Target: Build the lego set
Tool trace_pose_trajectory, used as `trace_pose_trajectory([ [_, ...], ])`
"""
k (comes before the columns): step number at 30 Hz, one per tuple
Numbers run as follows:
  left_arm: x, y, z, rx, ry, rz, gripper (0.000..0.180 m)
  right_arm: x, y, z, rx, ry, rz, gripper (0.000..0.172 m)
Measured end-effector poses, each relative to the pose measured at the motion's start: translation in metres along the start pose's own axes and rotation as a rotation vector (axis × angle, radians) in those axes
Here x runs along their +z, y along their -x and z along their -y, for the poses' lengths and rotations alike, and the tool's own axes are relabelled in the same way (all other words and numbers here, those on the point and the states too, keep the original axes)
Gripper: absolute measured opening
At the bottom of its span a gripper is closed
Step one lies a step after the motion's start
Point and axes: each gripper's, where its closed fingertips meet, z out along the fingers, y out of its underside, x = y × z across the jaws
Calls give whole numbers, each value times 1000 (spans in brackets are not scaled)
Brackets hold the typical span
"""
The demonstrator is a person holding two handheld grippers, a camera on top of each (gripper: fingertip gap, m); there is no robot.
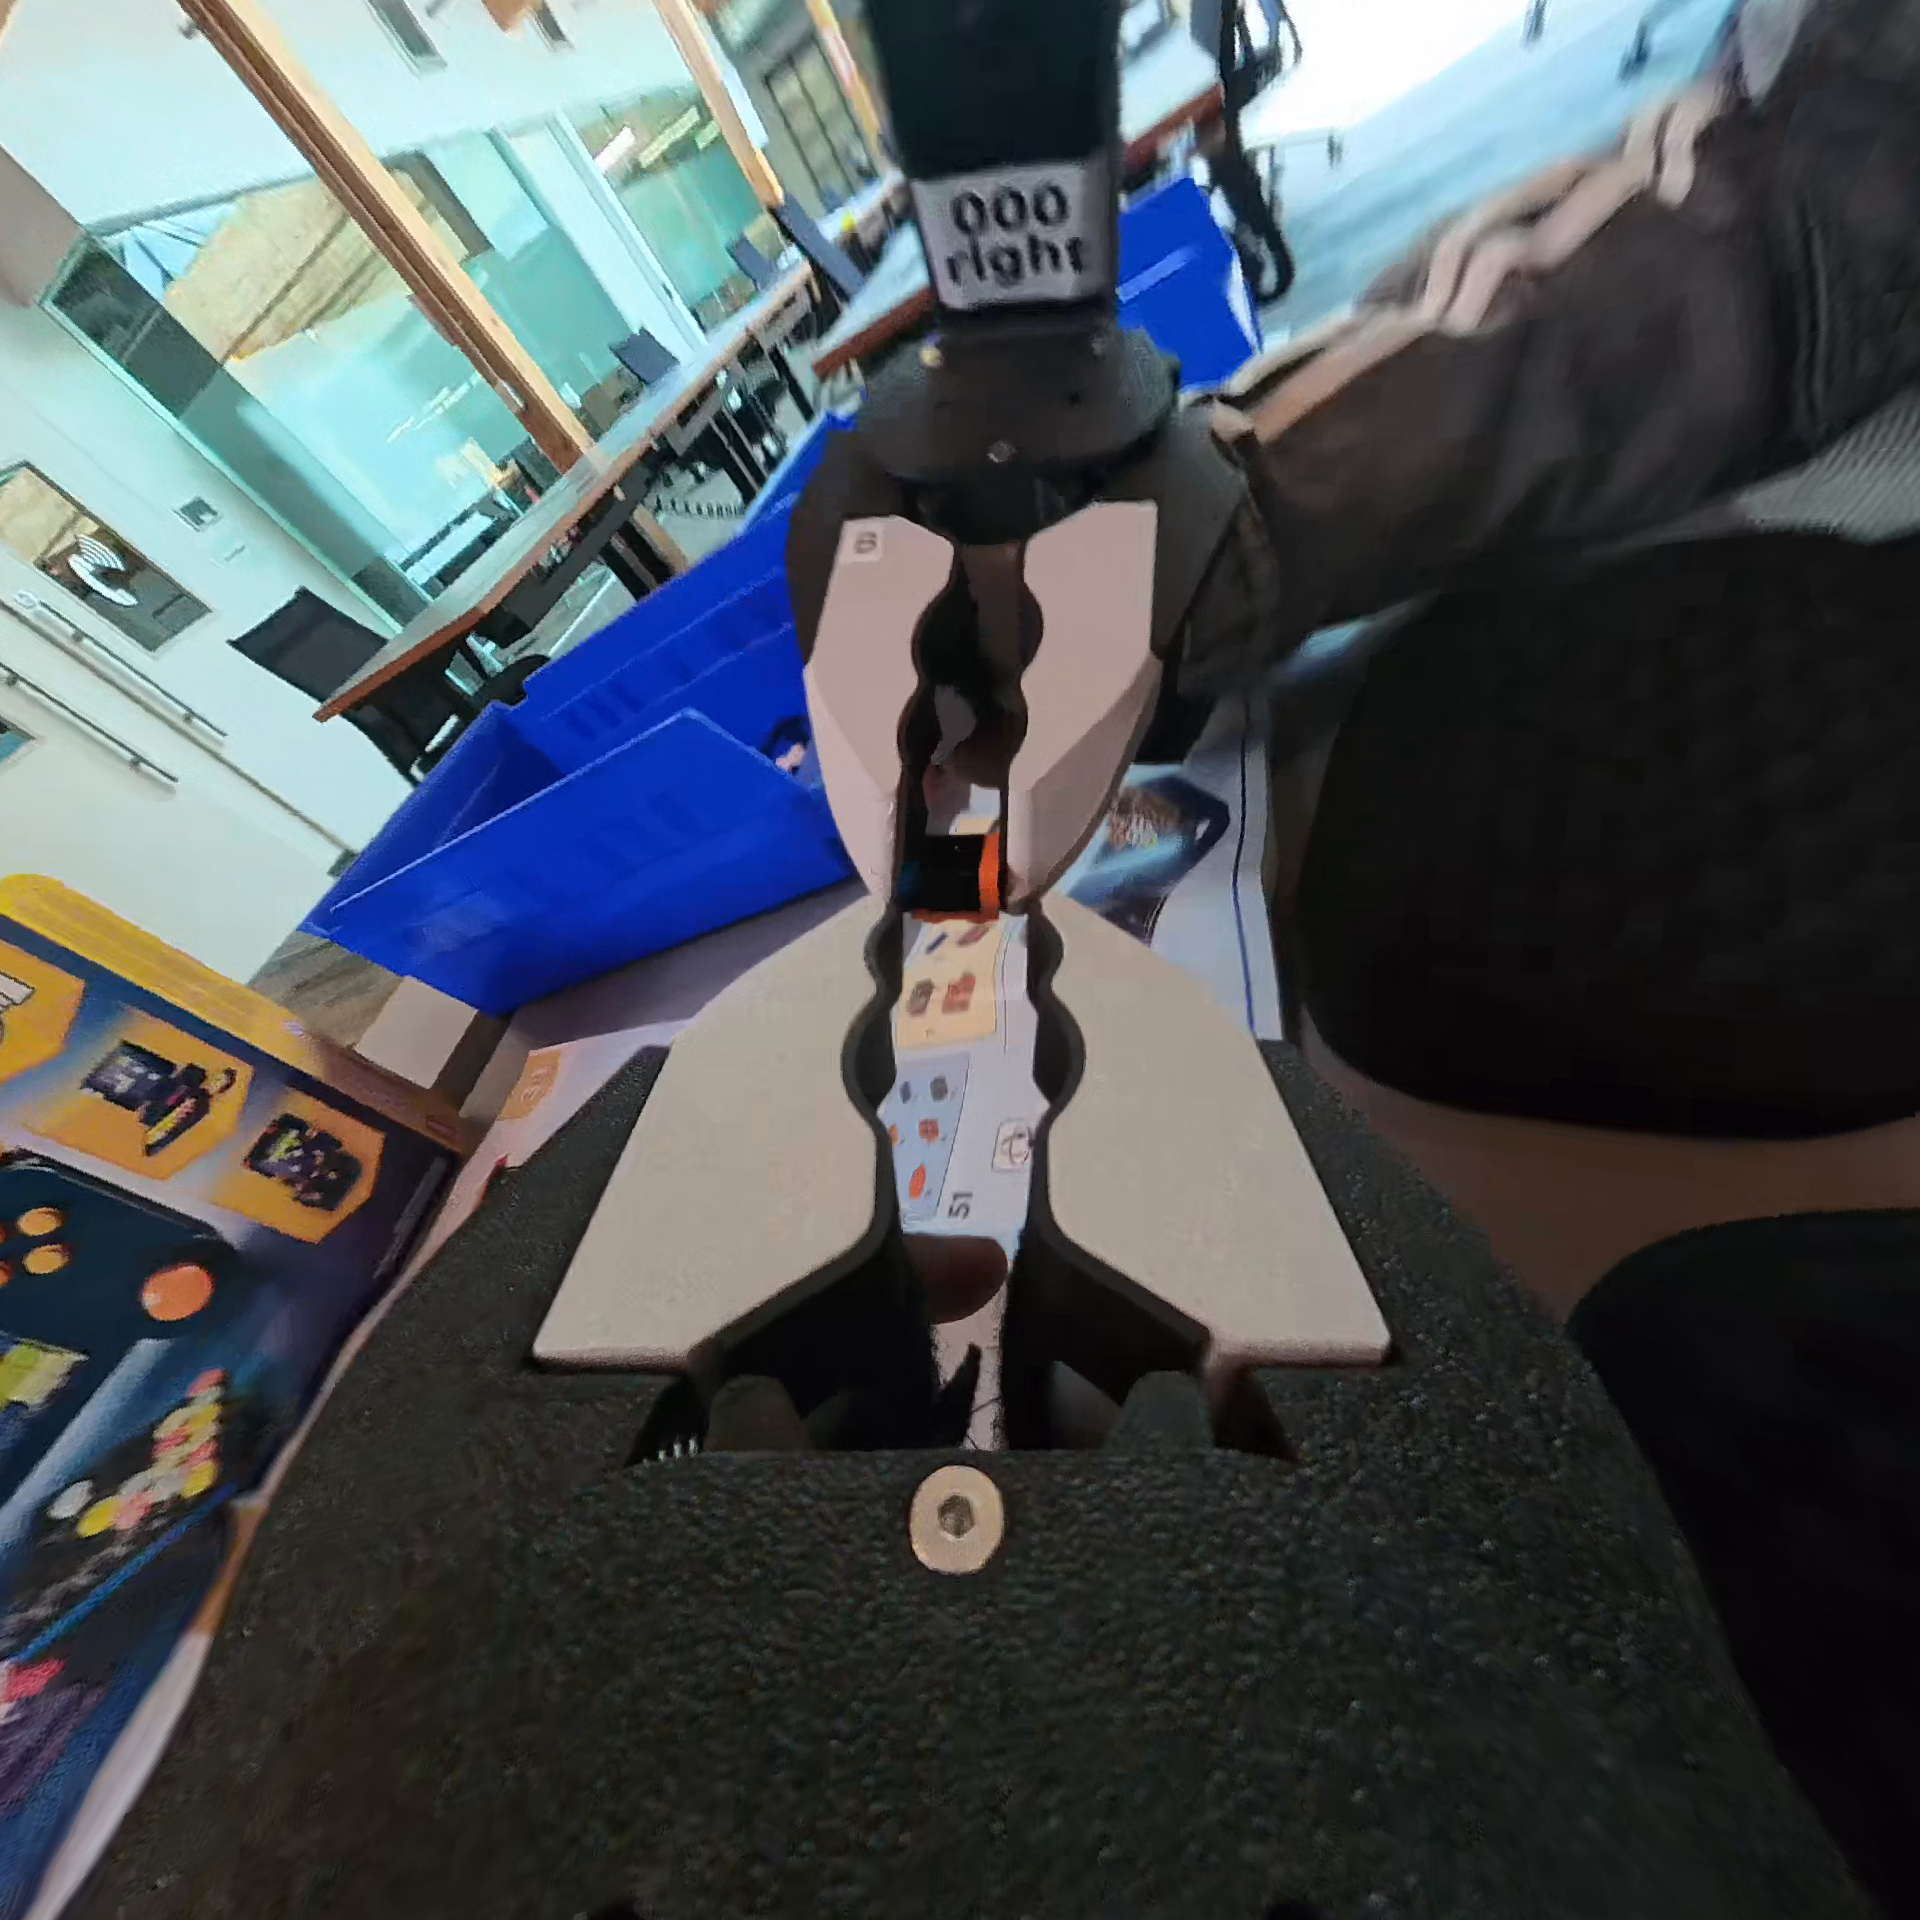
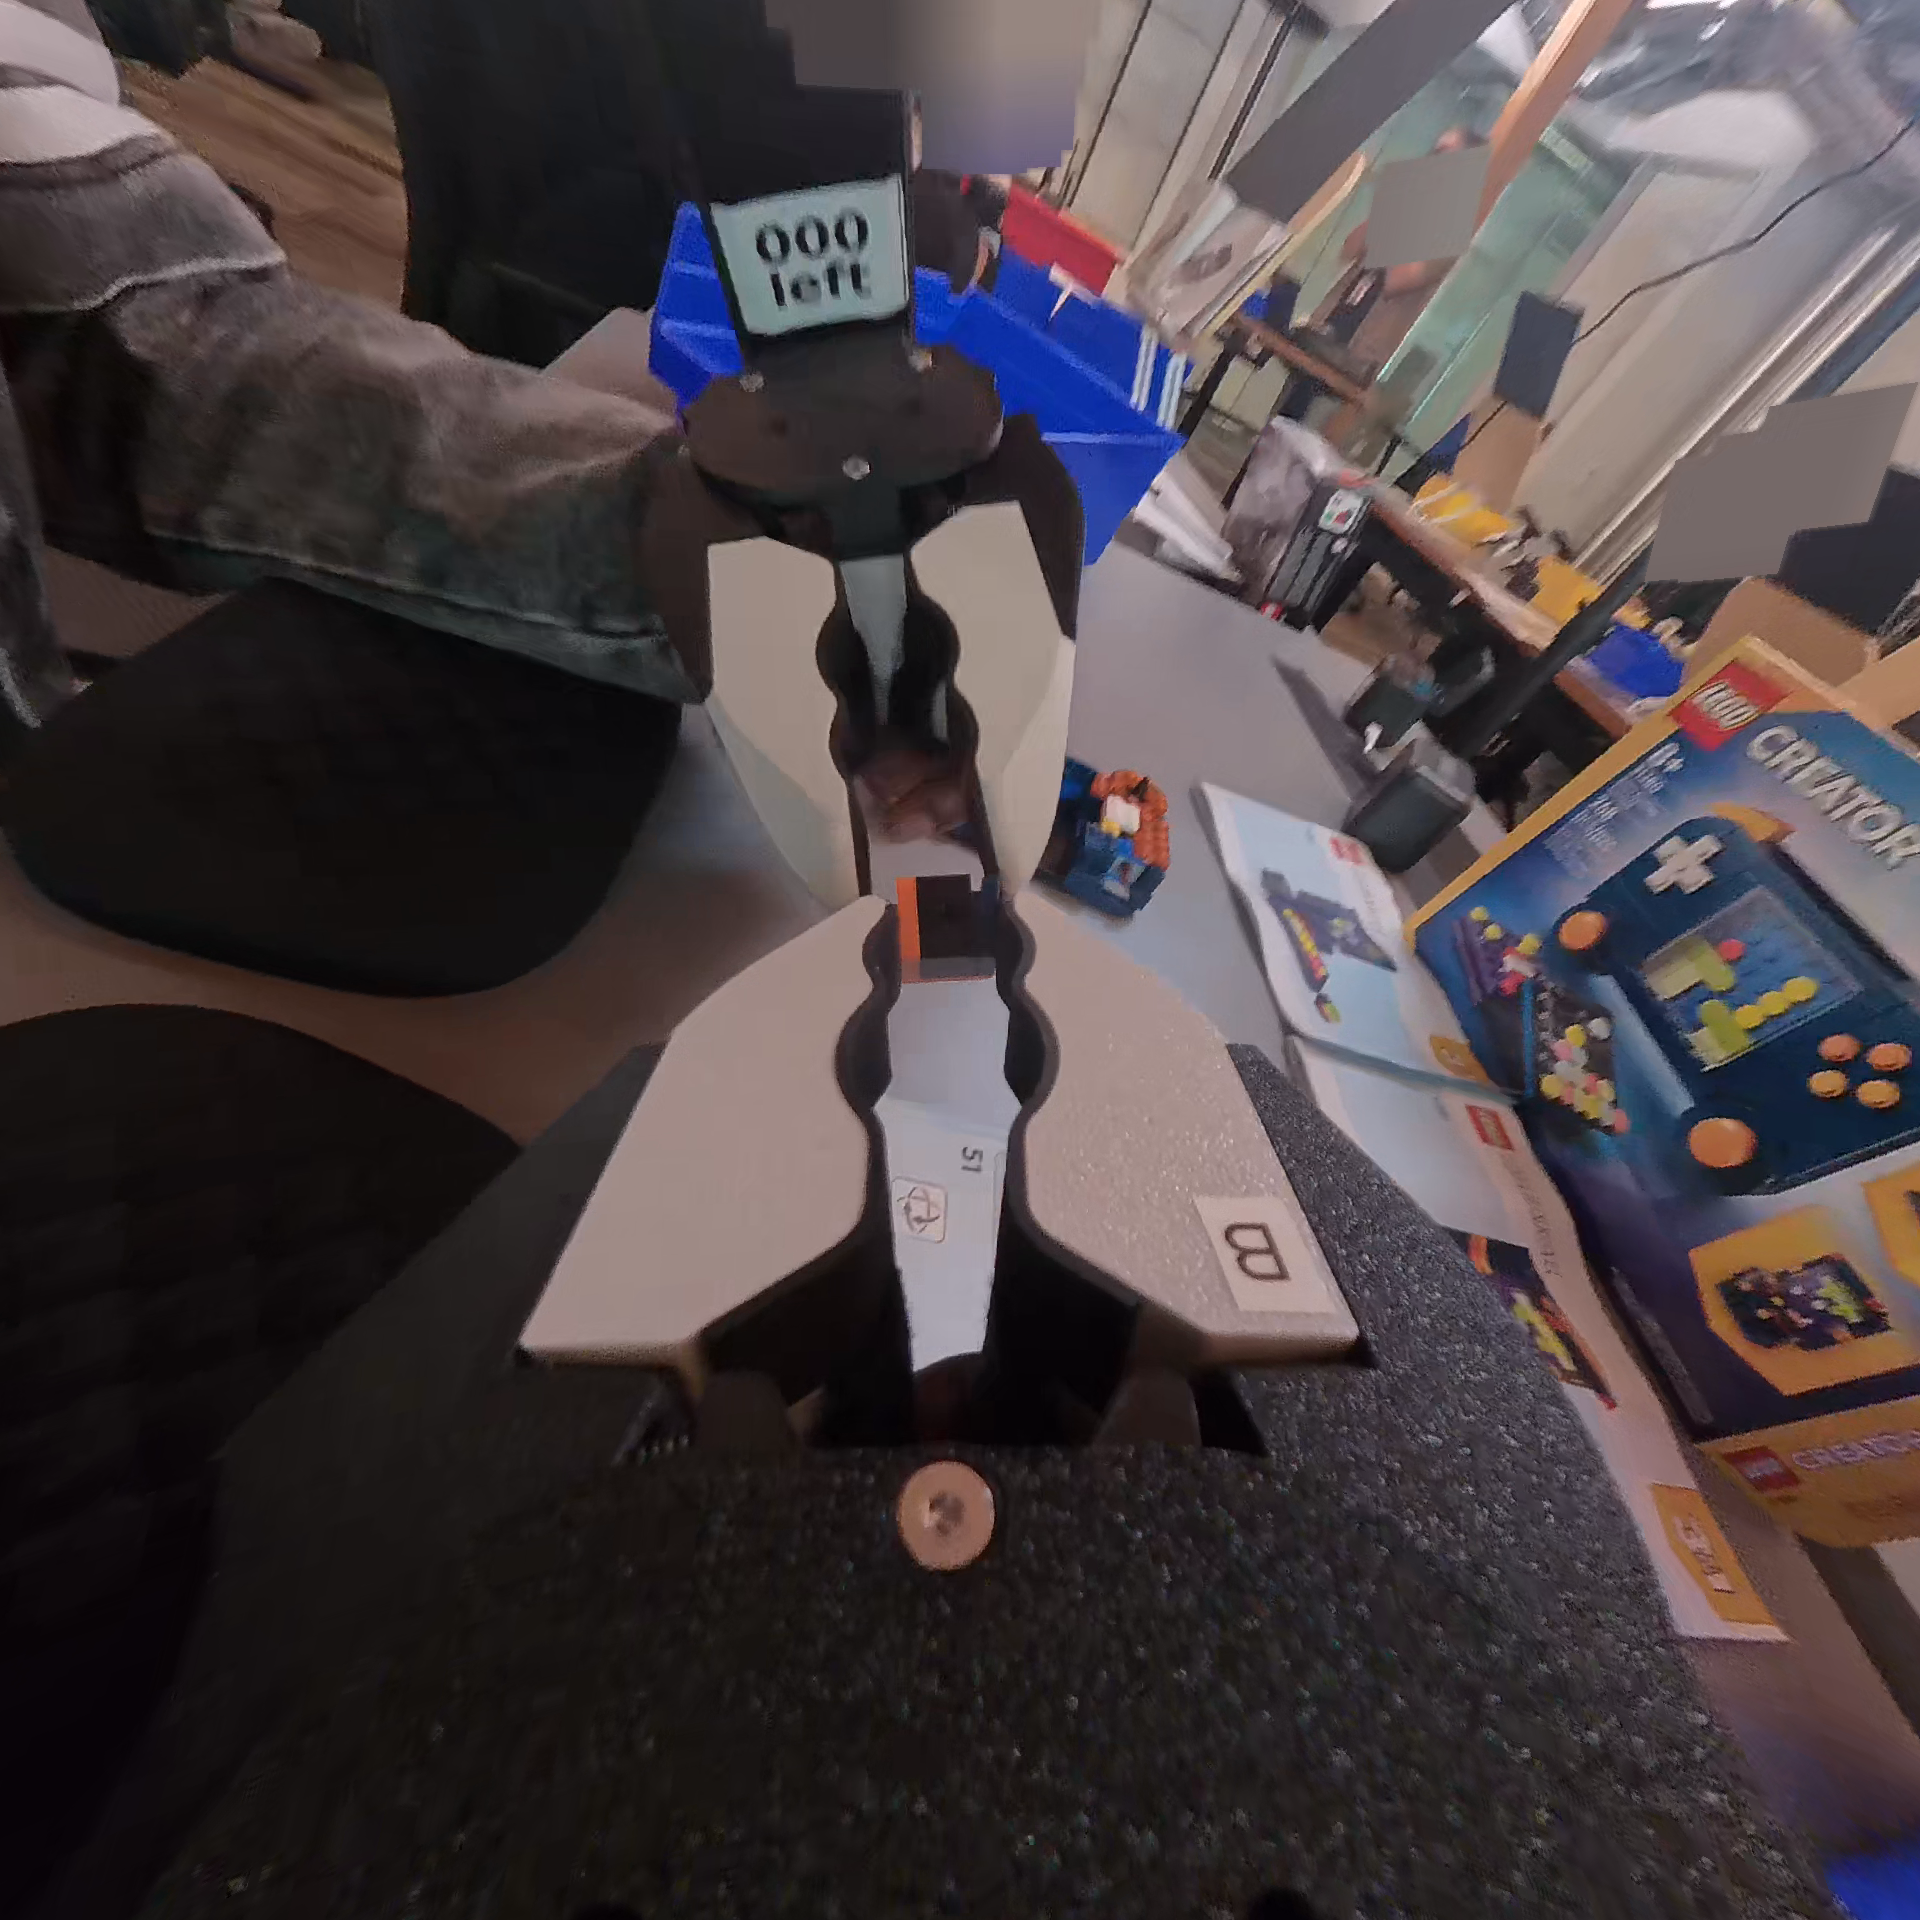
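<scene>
Jaws of both grippers clamp one small black-and-orange brick assembly (image 1: 951,876) from opposite ends — left gripper (image 1: 961,914) and right gripper (image 2: 940,935) meet tip to tip above the open instruction booklet (image 2: 1320,914). Aloft, clear of the surface (image 2: 1164,665), it seems braced for pressing — box (image 2: 1704,1049) alongside.

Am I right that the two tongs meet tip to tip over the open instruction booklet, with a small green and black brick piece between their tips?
Not quite: the brick piece is orange and black, not green. The right wrist view shows it between the tips of the right tongs and left tongs, above the open booklet.
</scene>
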Motion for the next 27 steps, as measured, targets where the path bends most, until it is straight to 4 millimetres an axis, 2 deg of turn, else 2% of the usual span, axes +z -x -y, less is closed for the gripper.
trace_pose_trajectory([
  [2,-2,1,5,-63,-51,-20,17,-2,-2,4,-17,-9,-23,17],
  [6,-3,6,10,-47,-86,21,31,-3,-1,9,-40,-8,-25,17],
  [9,-2,1,14,-25,-107,-2,39,1,3,7,-48,8,-12,17],
  [13,7,-6,1,28,-19,-22,37,5,9,8,-40,9,11,17],
  [21,4,-5,7,21,-52,-19,32,3,7,15,-4,-46,6,17],
  [24,0,1,11,14,-70,14,28,2,1,22,45,-92,-27,17],
  [25,-4,2,12,18,-76,32,19,1,-3,24,61,-110,-55,17],
  [26,-7,2,17,-4,-83,16,0,-2,-11,26,66,-119,-102,17],
  [27,-5,-1,20,-31,-117,-17,0,-3,-10,26,57,-119,-92,17],
])
